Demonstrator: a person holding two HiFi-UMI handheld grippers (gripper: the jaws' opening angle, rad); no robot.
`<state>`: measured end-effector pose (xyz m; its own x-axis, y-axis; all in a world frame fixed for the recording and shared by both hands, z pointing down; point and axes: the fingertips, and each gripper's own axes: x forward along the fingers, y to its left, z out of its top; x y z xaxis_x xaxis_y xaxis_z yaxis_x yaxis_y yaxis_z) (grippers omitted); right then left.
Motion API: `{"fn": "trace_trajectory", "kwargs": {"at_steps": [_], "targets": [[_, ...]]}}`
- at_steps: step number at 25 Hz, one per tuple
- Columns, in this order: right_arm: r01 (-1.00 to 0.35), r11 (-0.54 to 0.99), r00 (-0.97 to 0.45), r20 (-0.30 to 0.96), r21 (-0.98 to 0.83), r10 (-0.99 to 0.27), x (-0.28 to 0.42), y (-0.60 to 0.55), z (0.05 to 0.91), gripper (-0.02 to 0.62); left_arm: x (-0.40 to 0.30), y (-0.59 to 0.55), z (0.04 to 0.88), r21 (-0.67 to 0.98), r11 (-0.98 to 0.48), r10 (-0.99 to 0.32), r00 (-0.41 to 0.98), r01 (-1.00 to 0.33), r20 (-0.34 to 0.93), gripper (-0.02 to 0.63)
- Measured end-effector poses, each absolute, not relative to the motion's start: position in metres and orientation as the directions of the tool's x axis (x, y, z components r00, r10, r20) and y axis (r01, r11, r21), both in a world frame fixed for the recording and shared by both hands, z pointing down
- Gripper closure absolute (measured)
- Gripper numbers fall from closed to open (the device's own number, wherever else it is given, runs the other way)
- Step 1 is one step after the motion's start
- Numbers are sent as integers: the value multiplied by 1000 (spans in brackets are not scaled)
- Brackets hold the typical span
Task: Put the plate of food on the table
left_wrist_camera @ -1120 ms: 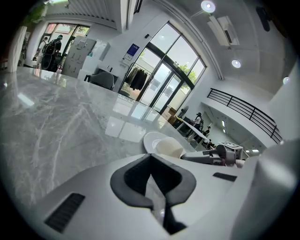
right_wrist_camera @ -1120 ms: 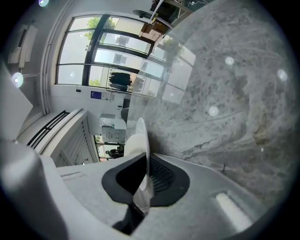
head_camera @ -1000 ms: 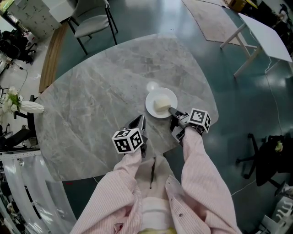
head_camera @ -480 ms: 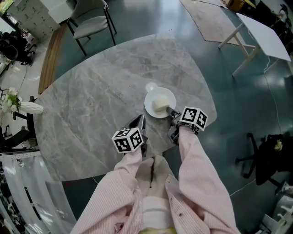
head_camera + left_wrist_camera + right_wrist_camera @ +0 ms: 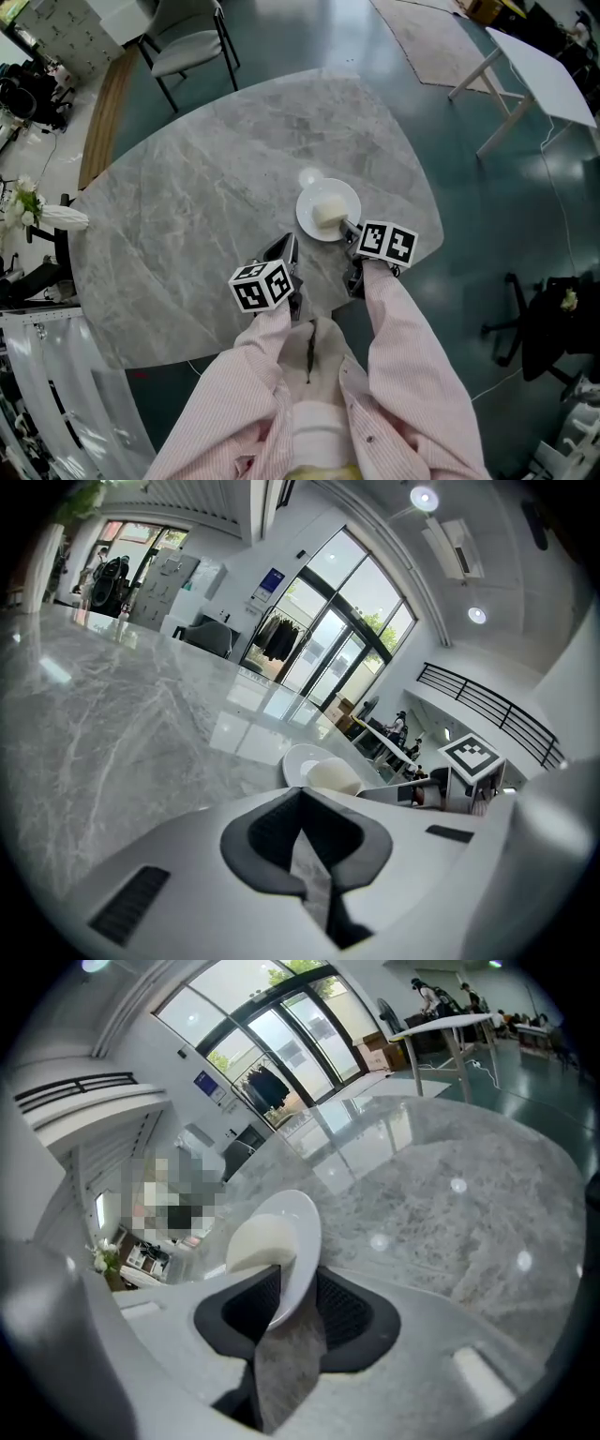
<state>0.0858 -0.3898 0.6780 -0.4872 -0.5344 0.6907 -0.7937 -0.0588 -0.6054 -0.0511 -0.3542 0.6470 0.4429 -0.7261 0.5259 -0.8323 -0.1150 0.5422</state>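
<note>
The right gripper has just been opening its jaws; they stand apart around the near rim of the round white plate. The plate lies flat, face up, on the marble table near its near edge. It holds a pale block of food. The left gripper rests beside, jaws slightly apart and empty.

Head view looks steeply down on the table; both gripper views skim it low, sharing the plate.
</note>
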Motion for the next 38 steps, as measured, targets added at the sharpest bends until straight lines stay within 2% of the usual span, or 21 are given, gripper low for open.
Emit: {"fn": "trace_trajectory", "kwargs": {"at_steps": [15,23,26,30,38], "targets": [[-883,8,-403,748,-470,-527,97,-385,677,478,-46,-356,641,537,-119,-731,440,-835,522,615],[-840,47,-469,678,-541,-566,98,-383,658,479,-44,-354,626,530,-157,-739,455,-833,497,615],[-835,113,-495,645,-538,-582,97,-383,643,503,-44,-353,614,521,-188,-748,465,-833,474,615],[-838,197,-514,612,-510,-602,97,-381,622,574,-41,-347,594,484,-253,-752,485,-838,446,615],[-788,334,-593,491,-517,-639,89,-371,569,589,-37,-340,545,381,-381,-774,516,-842,367,614]]}}
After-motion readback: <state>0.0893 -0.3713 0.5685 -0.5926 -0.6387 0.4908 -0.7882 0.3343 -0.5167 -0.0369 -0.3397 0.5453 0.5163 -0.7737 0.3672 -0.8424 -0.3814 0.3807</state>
